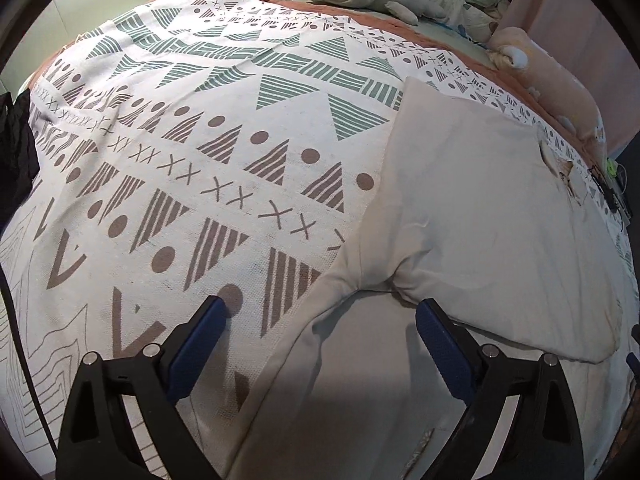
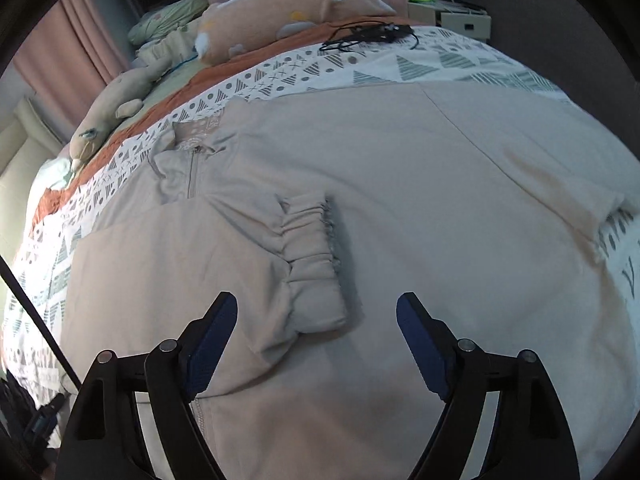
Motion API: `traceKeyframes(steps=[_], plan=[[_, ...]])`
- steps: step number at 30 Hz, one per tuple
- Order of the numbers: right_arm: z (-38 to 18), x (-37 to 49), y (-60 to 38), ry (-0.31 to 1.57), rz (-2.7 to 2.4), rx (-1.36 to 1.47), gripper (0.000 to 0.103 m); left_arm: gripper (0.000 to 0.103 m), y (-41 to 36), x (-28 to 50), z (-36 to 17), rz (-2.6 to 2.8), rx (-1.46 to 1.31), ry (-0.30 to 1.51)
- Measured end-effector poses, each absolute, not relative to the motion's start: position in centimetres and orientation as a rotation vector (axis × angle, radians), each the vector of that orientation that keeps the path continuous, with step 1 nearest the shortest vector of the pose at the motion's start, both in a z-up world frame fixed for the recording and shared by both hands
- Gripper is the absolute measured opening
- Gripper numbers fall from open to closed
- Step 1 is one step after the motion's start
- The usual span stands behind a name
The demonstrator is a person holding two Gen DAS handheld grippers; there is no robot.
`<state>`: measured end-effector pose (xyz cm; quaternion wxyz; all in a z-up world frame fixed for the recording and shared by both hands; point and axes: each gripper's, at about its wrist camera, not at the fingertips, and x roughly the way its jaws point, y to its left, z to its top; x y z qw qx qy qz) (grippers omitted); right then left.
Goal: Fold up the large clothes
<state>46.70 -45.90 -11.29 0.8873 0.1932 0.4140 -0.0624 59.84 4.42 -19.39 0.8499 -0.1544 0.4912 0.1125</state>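
Beige jacket (image 2: 400, 168) on a bed, one sleeve (image 2: 224, 264) folded across toward three o'clock; remaining folds undone; left gripper (image 1: 320, 312) and right gripper (image 2: 316, 308) both gape empty.

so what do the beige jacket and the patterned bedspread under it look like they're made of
Beige jacket: seemingly a soft matte knit, maybe cotton fleece; it drapes in gentle folds, and the gathered cuff looks elasticated. Its short zip cannot be told for metal or plastic.

Patterned bedspread: probably a woven cotton throw; a fine grid texture shows on its matte surface, and the triangles and dots look woven or printed.
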Motion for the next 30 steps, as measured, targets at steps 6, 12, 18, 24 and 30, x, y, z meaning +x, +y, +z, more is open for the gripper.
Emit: traceKeyframes(steps=[6,12,18,24,30], plan=[[-12.7,43.8,-46.0,0.883,-0.073,0.450,0.081,0.098,5.8,59.3,-19.5,0.318,-0.266,1.034],[-14.6,47.8,-45.2,0.947,-0.169,0.232,0.077,0.098,5.8,60.1,-20.9,0.369,-0.195,1.060],[-14.7,50.2,-45.5,0.942,-0.189,0.235,0.077,0.098,6.0,60.4,-20.6,0.396,-0.204,1.053],[-14.6,48.3,-46.3,0.921,-0.139,0.366,0.077,0.098,5.8,59.6,-18.7,0.371,-0.261,1.032],[-13.3,45.4,-49.2,0.877,-0.138,0.441,0.079,0.098,5.0,57.5,-14.7,0.314,-0.329,0.932]])
